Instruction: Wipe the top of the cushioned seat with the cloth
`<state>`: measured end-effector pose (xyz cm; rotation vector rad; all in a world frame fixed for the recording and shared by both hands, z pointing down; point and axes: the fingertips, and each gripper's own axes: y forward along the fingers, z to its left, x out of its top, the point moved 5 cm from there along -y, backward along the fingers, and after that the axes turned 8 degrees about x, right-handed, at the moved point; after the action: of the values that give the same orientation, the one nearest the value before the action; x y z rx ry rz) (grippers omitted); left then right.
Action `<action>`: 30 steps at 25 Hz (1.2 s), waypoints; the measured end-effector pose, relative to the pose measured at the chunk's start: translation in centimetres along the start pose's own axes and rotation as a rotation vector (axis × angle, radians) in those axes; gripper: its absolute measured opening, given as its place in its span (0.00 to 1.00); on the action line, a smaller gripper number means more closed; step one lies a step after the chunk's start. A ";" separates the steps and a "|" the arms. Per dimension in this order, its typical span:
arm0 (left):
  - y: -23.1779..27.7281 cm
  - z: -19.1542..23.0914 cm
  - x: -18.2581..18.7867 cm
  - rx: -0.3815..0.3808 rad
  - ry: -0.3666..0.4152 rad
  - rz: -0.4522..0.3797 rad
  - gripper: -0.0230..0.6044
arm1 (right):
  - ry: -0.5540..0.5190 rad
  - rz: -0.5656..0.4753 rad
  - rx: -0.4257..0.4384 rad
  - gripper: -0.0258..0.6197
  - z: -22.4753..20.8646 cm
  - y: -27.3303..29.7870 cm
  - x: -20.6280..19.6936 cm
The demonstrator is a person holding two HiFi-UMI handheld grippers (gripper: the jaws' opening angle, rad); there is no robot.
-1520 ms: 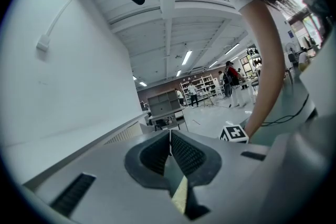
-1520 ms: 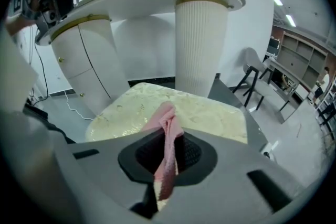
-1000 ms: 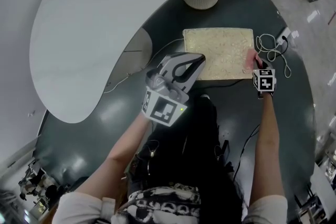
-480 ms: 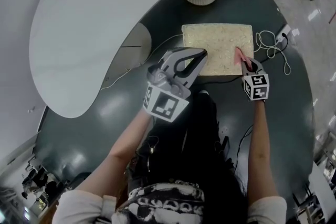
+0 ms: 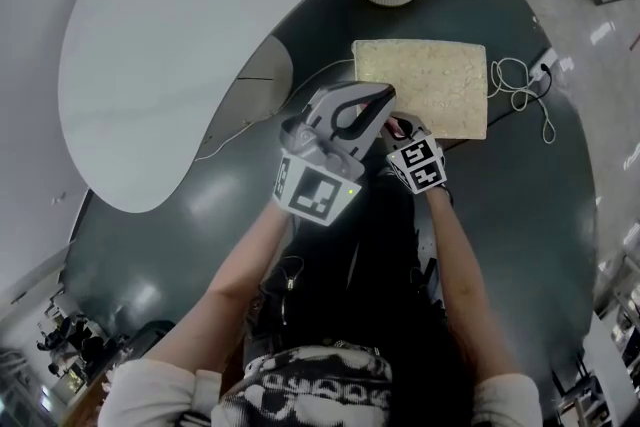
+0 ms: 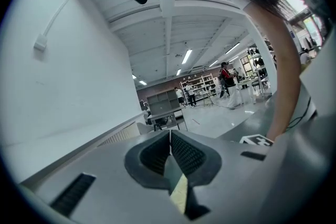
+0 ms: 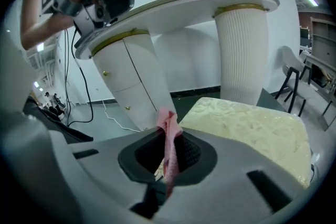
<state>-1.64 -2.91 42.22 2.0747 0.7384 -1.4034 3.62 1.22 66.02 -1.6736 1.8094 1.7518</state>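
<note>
The pink cloth (image 7: 169, 131), which looks limp and light and probably best gripped by a bunched fold, sits pinched in the right claw (image 7: 167, 157) just beside the near corner of the soft-looking cushioned seat (image 7: 252, 128), while the left claw (image 6: 170, 155) is pressed together on nothing.

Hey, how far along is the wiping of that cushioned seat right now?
Done: apparently one pass along the near edge; the cloth was at the right side a second ago. In hand: the right gripper, shut on the cloth, is by the cushioned seat's near left corner; the left gripper is shut, empty, held aside. Left: probably the far part of the top.
</note>
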 end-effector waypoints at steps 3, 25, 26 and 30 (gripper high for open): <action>-0.3 0.0 -0.4 0.004 -0.003 0.007 0.05 | -0.014 0.039 0.036 0.06 1.4 1.6 -1.0; 0.5 -2.3 0.1 -0.067 -0.016 0.011 0.05 | 0.283 0.170 -0.467 0.06 -13.8 -14.9 -12.9; 0.6 -2.4 0.1 -0.071 -0.015 0.013 0.05 | 0.295 0.171 -0.483 0.06 -14.3 -15.5 -13.2; 0.9 -2.8 0.1 -0.084 -0.011 0.018 0.05 | 0.331 0.167 -0.528 0.06 -15.6 -16.8 -13.9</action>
<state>0.82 -1.63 43.15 2.0026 0.7590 -1.3498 30.02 2.39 70.43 -2.1681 1.7496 2.2949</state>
